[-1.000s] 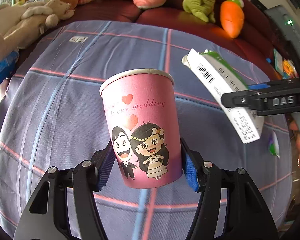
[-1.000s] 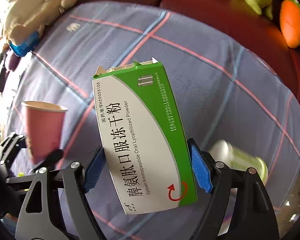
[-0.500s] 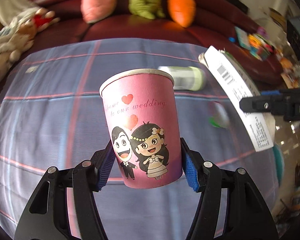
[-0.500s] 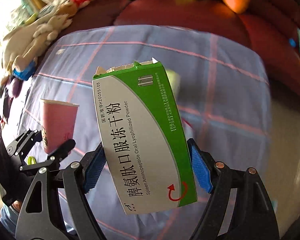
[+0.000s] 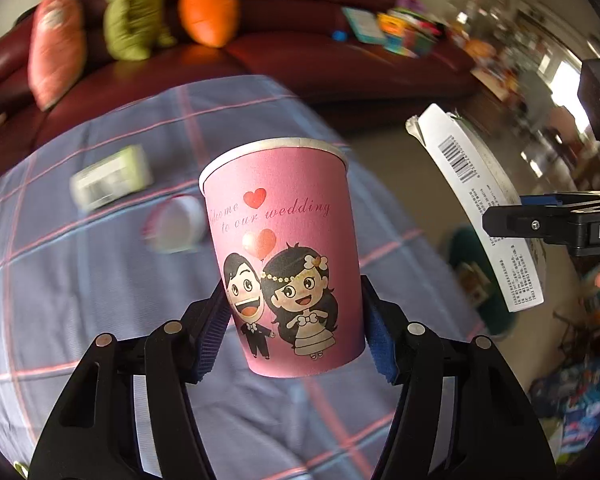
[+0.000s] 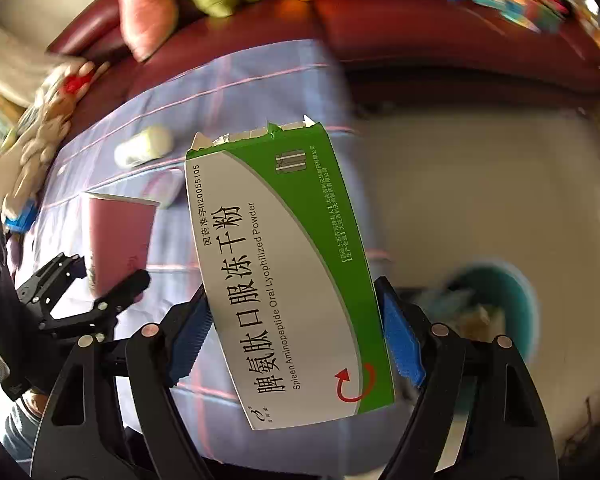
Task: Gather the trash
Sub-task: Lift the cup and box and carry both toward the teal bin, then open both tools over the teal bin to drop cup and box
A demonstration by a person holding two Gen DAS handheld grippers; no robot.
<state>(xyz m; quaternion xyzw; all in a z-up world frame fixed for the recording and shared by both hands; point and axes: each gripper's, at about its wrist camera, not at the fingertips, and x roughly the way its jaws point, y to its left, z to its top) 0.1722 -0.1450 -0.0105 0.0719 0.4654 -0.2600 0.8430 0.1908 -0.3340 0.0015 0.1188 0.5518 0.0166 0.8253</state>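
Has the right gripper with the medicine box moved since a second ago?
Yes. The right gripper, shut on the medicine box, has swung off the plaid cloth toward the floor, where a teal bin now shows.

The left gripper (image 5: pixel 296 336) points steeply downward, its blue pads (image 5: pixel 212 336) clamped on both sides of a pink paper cup (image 5: pixel 284 248). The right gripper (image 6: pixel 296 340), at its three o'clock, also tilts down, jaws pressed against a green-and-white medicine box (image 6: pixel 284 272).

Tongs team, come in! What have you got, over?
Left tongs shut on cup. Right tongs shut on box. Bin ahead on floor, nothing in the way.
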